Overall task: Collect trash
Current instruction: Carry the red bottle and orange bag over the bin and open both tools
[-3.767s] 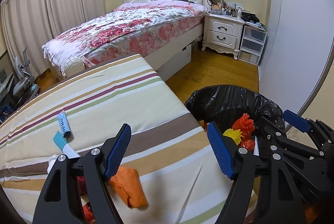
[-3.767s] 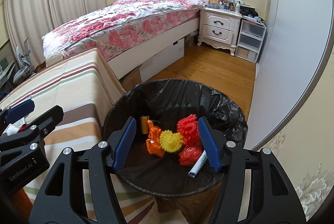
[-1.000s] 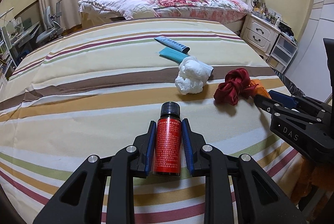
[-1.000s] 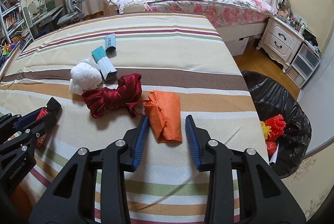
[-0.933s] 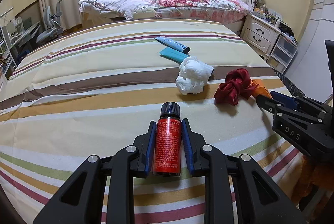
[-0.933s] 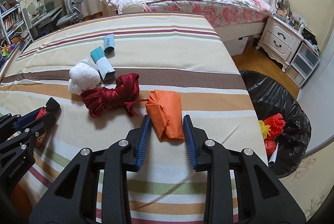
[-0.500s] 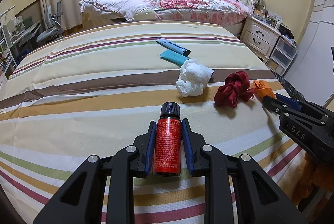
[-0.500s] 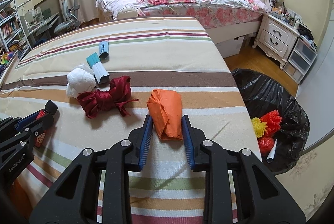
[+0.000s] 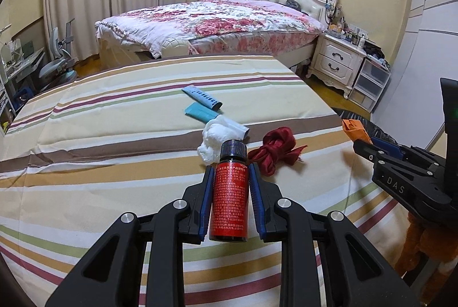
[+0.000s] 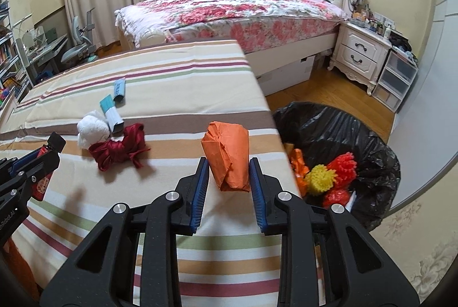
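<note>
My left gripper [image 9: 231, 178] is shut on a small red bottle [image 9: 230, 198] with a black cap and holds it above the striped cloth [image 9: 114, 141]. My right gripper [image 10: 227, 173] is shut on a folded orange bag [image 10: 229, 158], lifted off the cloth near its right edge. The bag also shows in the left wrist view [image 9: 355, 129]. On the cloth lie a red ribbon bundle [image 10: 118, 148], a white crumpled wad [image 10: 91, 132], a teal packet [image 9: 200, 112] and a blue tube [image 9: 200, 96]. A black-lined trash bin [image 10: 337, 141] stands on the floor to the right, holding red, yellow and orange trash.
A flowered bed [image 10: 229, 6] stands behind. A white nightstand [image 10: 360, 55] and plastic drawers [image 10: 396, 80] are at the right wall. A desk and chair [image 10: 74, 49] are far left. Wooden floor [image 10: 323, 89] lies between bed and bin.
Both grippers have risen off the cloth with their loads. The orange bag has been lifted and carried right, toward the bin. The red bottle is higher above the cloth.
</note>
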